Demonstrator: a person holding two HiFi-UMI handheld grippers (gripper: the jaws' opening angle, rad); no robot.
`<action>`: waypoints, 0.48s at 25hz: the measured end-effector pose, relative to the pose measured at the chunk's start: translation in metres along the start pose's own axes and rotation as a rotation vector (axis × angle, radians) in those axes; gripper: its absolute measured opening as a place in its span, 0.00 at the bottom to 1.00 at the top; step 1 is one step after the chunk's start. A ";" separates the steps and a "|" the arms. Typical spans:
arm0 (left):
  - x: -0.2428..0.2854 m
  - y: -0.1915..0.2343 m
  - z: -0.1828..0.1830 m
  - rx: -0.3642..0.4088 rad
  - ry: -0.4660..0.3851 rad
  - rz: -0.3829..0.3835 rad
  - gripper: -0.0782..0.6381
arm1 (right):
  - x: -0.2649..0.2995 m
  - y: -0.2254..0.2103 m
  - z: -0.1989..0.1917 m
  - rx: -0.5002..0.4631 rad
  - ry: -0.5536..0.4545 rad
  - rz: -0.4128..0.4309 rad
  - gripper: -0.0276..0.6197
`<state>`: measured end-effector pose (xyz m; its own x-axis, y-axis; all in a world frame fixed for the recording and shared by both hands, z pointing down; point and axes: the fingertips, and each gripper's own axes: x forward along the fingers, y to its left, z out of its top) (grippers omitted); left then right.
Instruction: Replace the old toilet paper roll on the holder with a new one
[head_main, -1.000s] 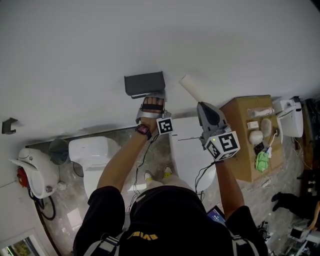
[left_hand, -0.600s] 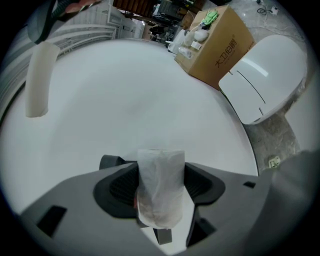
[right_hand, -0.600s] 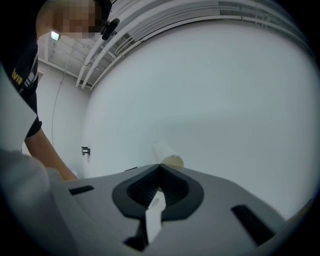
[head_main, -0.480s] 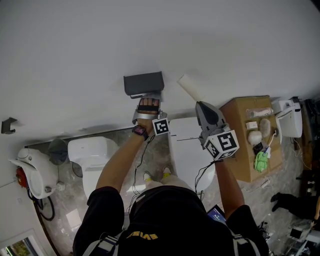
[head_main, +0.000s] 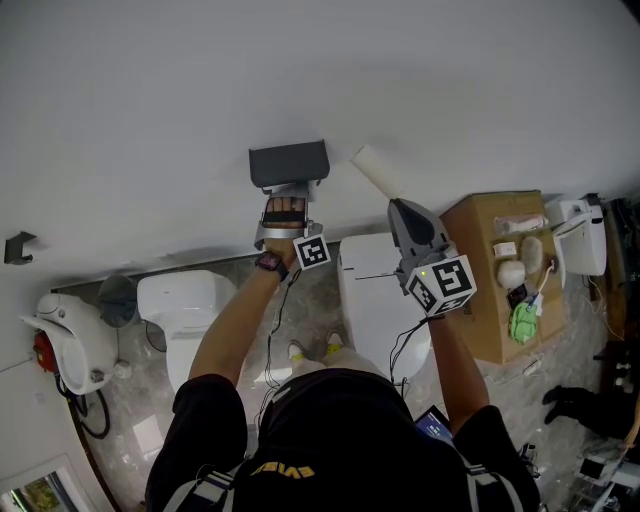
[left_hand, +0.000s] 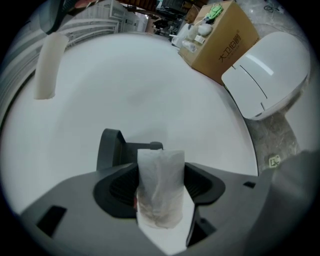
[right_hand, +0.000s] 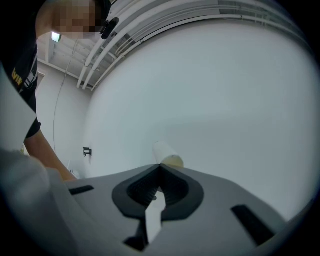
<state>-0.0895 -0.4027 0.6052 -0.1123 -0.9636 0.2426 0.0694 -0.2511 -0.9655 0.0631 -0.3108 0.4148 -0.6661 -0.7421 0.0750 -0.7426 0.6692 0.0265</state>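
A dark grey paper holder (head_main: 288, 165) is fixed to the white wall. In the left gripper view it (left_hand: 116, 150) shows just beyond the jaws. My left gripper (head_main: 285, 197) sits right below the holder, shut on a new white toilet paper roll (left_hand: 160, 200) that stands upright between its pads. To the right my right gripper (head_main: 398, 207) is held near the wall with its jaws shut on the end of the old pale cardboard tube (head_main: 375, 172). The tube (right_hand: 167, 154) sticks out past the jaw tips and touches nothing else.
Below the arms stand a white toilet with a closed lid (head_main: 375, 295) and another toilet (head_main: 185, 300) to the left. A cardboard box (head_main: 490, 250) with small items on top stands at the right. A small dark hook (head_main: 15, 247) is on the wall at far left.
My left gripper has moved a little left and closer to the holder, with the new roll still in it. The right gripper and the tube have stayed put.
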 end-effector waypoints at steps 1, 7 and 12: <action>-0.001 -0.002 -0.003 -0.002 0.003 -0.002 0.51 | 0.001 0.002 0.001 0.000 -0.001 0.004 0.03; -0.008 -0.004 -0.019 -0.010 0.025 -0.005 0.51 | 0.007 0.013 0.002 -0.003 -0.006 0.029 0.03; -0.009 -0.003 -0.023 -0.020 0.041 0.003 0.51 | 0.010 0.018 0.003 -0.001 -0.009 0.043 0.03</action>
<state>-0.1111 -0.3909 0.6038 -0.1529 -0.9597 0.2359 0.0499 -0.2459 -0.9680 0.0430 -0.3058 0.4134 -0.6977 -0.7132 0.0675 -0.7135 0.7003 0.0249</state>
